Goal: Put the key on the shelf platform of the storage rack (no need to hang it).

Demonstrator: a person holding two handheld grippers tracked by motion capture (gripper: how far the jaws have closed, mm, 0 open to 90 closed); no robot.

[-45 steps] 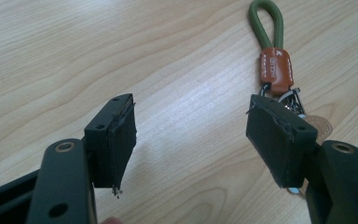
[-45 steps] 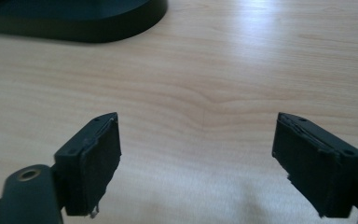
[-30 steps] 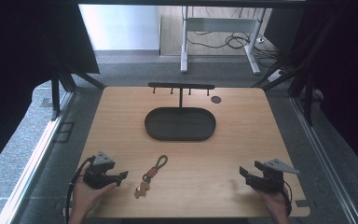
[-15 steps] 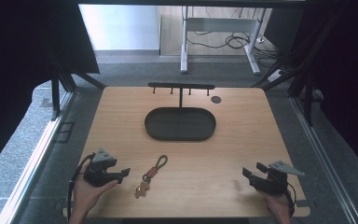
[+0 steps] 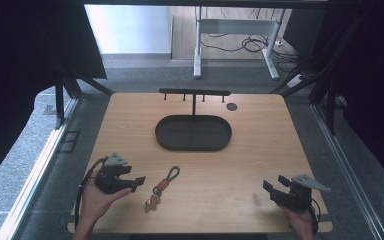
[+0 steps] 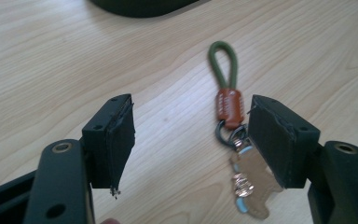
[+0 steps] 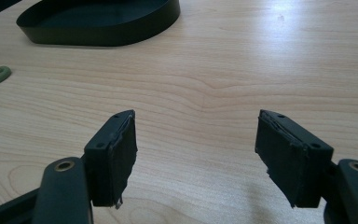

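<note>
Keychain [image 5: 161, 189]: flat on the desk [image 5: 250, 165], near the front edge, left of centre; apart from every other item.
Keychain make-up: green cord loop [image 6: 223, 63] pointing toward the far edge, brown leather collar [image 6: 229, 104] below it, dark ring, then metal keys [image 6: 251, 182] with pale blue trim toward the front edge.
Keychain orientation: slightly diagonal, loop end farther from the front edge than the keys; loop lying open, so readily hooked or pinched.
Left gripper [image 5: 136, 182]: just left of the keychain, low over the desk, pointed at it; jaws spread wide, nothing between them.
Left gripper alignment: in the left gripper view, ring and keys at the inner face of the right-hand jaw, loop beyond the jaw tips; judged an approach, not yet a grasp.
Right gripper [image 5: 274, 188]: near the front right corner, well apart from the keychain; jaws parted, empty, bare wood between them; judged idle, kept out of the working area.
Tray [image 5: 193, 133]: dark oval, empty, centre of the desk toward the far edge; judged one likely destination.
Hook rack [image 5: 194, 93]: black T-bar with small pegs, rising behind the tray at the far edge; judged the alternative destination for the loop.
Risk: off-centre closure likely to push the keys aside.
</note>
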